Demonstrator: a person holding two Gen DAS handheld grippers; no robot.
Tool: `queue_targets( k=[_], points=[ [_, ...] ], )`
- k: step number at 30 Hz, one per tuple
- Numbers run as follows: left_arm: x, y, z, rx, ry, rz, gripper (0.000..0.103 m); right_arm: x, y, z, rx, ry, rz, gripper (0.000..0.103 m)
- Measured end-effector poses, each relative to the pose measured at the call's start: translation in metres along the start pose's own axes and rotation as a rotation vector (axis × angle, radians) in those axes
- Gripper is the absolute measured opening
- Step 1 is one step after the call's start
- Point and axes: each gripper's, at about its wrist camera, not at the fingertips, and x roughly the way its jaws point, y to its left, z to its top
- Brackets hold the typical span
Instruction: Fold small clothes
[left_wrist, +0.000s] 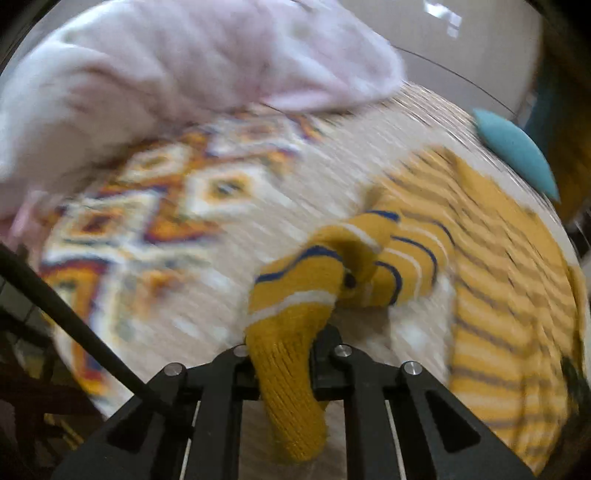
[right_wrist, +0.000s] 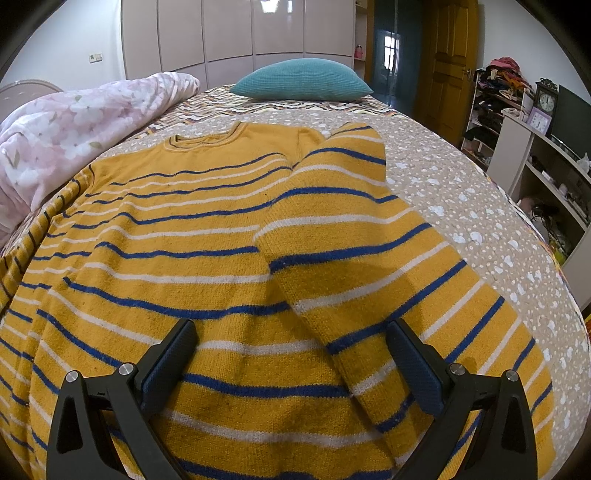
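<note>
Striped sweater (right_wrist: 207, 236) lies flat on bed (right_wrist: 461, 192). Left tongs (left_wrist: 282, 363) pinch sleeve cuff (left_wrist: 291, 387); right tongs (right_wrist: 291, 354) spread, hovering above sweater. Risk: thick knit slips from pinch mid-swing, sleeve lands crooked.

No legible text, labels, brands or signs in either view; numerals on clock (right_wrist: 546, 101) too small to read.
</note>
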Motion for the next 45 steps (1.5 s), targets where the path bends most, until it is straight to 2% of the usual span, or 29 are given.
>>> queue_targets(
  k=[2,4,7,9,12,16,19,21,22,23,24,25,26,27,29,32,36,41,42,43,44,45],
  points=[
    [-0.001,0.03,0.019,-0.084,-0.021,0.095,0.012,0.0,0.0,0.0,-0.001,0.0,-0.001,0.103],
    [0.0,0.055,0.032,-0.151,-0.02,0.133,0.015,0.0,0.0,0.0,0.0,-0.001,0.0,0.103],
    [-0.011,0.07,0.037,-0.179,-0.018,0.081,0.022,0.0,0.0,0.0,-0.003,0.003,-0.004,0.103],
    [-0.024,0.061,0.03,-0.145,-0.046,0.072,0.024,0.003,0.001,0.002,-0.009,0.02,-0.009,0.103],
    [-0.049,0.034,0.012,-0.055,-0.078,0.027,0.039,0.008,0.0,0.008,-0.02,0.081,0.002,0.103],
    [-0.088,0.0,-0.006,-0.014,-0.16,-0.088,0.055,0.014,0.002,0.015,-0.054,0.152,0.003,0.103],
    [-0.115,-0.027,-0.019,0.006,-0.222,-0.161,0.065,0.013,-0.004,0.013,-0.007,0.117,0.021,0.103],
    [-0.128,-0.048,-0.025,0.035,-0.234,-0.238,0.067,0.011,-0.005,0.013,-0.002,0.112,0.03,0.103],
    [-0.133,-0.057,-0.027,0.058,-0.229,-0.263,0.067,0.007,-0.009,0.016,-0.007,0.127,0.06,0.102],
    [-0.137,-0.067,-0.03,0.075,-0.223,-0.274,0.067,0.001,-0.013,0.018,0.002,0.122,0.091,0.089],
    [-0.141,-0.073,-0.032,0.088,-0.219,-0.284,0.067,-0.012,-0.025,0.022,0.032,0.096,0.148,0.062],
    [-0.144,-0.079,-0.037,0.109,-0.211,-0.301,0.067,-0.03,-0.043,0.024,0.081,0.067,0.226,0.055],
    [-0.147,-0.083,-0.041,0.123,-0.207,-0.311,0.067,-0.045,-0.06,0.026,0.118,0.049,0.268,0.055],
    [-0.148,-0.086,-0.047,0.14,-0.204,-0.317,0.067,-0.067,-0.085,0.024,0.152,0.014,0.275,0.055],
    [-0.145,-0.09,-0.055,0.158,-0.203,-0.309,0.07,-0.094,-0.124,0.016,0.177,-0.028,0.23,0.056],
    [-0.132,-0.094,-0.068,0.179,-0.176,-0.278,0.071,-0.107,-0.168,-0.006,0.182,0.031,0.131,0.056],
    [-0.117,-0.098,-0.081,0.192,-0.103,-0.28,0.071,-0.103,-0.189,-0.04,0.192,0.089,0.084,0.063],
    [-0.116,-0.104,-0.085,0.211,-0.091,-0.276,0.071,-0.073,-0.179,-0.063,0.248,0.141,0.132,0.065],
    [-0.117,-0.104,-0.085,0.214,-0.095,-0.271,0.071,-0.069,-0.171,-0.063,0.233,0.131,0.116,0.057],
    [-0.119,-0.105,-0.085,0.217,-0.099,-0.268,0.071,-0.069,-0.162,-0.062,0.201,0.116,0.092,0.029],
    [-0.121,-0.104,-0.084,0.218,-0.106,-0.268,0.071,-0.069,-0.158,-0.059,0.183,0.117,0.115,0.015],
    [-0.123,-0.104,-0.083,0.219,-0.114,-0.267,0.071,-0.072,-0.159,-0.055,0.19,0.12,0.168,0.013]
  ],
)
